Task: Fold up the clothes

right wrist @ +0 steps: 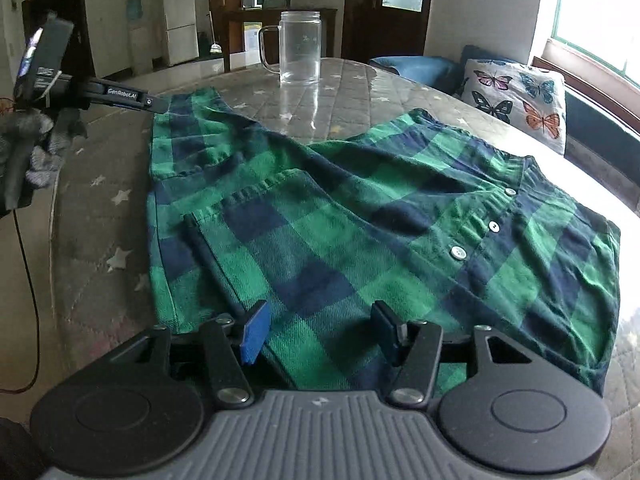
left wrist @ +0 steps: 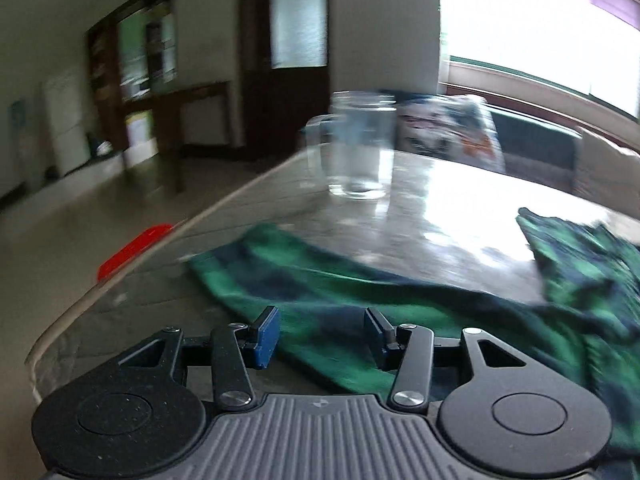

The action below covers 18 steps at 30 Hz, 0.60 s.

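Note:
A green and navy plaid shirt (right wrist: 360,232) lies spread on the table, partly folded, with its white button placket (right wrist: 494,226) towards the right. My right gripper (right wrist: 320,328) is open and empty, just above the shirt's near edge. My left gripper (left wrist: 322,334) is open and empty over the shirt's left sleeve end (left wrist: 280,276); that view is motion-blurred. The left gripper also shows in the right wrist view (right wrist: 154,104), at the shirt's far left corner.
A clear glass mug (right wrist: 300,50) stands on the quilted star-patterned table (right wrist: 100,200) beyond the shirt, also in the left wrist view (left wrist: 360,148). A butterfly cushion (right wrist: 516,96) lies on a seat at the right. The table's left edge (left wrist: 132,264) is close.

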### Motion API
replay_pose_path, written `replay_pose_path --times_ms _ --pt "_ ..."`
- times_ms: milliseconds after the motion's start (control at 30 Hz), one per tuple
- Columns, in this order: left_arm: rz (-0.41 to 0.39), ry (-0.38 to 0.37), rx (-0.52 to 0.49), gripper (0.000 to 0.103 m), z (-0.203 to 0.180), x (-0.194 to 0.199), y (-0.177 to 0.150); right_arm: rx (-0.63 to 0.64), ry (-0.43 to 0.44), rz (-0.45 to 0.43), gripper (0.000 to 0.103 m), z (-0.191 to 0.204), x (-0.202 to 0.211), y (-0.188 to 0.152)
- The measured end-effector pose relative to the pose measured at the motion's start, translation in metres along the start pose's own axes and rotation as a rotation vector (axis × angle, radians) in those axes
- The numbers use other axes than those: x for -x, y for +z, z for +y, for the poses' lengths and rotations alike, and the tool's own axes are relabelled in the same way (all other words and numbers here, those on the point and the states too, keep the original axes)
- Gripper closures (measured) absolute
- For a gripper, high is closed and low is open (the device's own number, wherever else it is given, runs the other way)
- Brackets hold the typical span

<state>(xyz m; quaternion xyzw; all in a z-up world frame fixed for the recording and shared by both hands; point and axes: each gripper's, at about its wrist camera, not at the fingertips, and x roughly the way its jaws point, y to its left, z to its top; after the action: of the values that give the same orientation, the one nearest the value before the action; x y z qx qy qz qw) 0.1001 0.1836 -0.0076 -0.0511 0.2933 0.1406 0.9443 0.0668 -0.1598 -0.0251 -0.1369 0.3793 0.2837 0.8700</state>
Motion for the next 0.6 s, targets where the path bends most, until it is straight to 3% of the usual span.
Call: replay_pose_path --times_ms 400,600 --pt "0.060 0.139 0.207 0.054 0.064 -0.072 0.025 -0.030 0.002 -0.013 0.046 -0.001 0.013 0.004" --pt "0.048 0.132 0.195 0.056 0.070 -0.083 0.028 -0.047 -0.001 -0.017 0.046 -0.002 0.016 0.006"
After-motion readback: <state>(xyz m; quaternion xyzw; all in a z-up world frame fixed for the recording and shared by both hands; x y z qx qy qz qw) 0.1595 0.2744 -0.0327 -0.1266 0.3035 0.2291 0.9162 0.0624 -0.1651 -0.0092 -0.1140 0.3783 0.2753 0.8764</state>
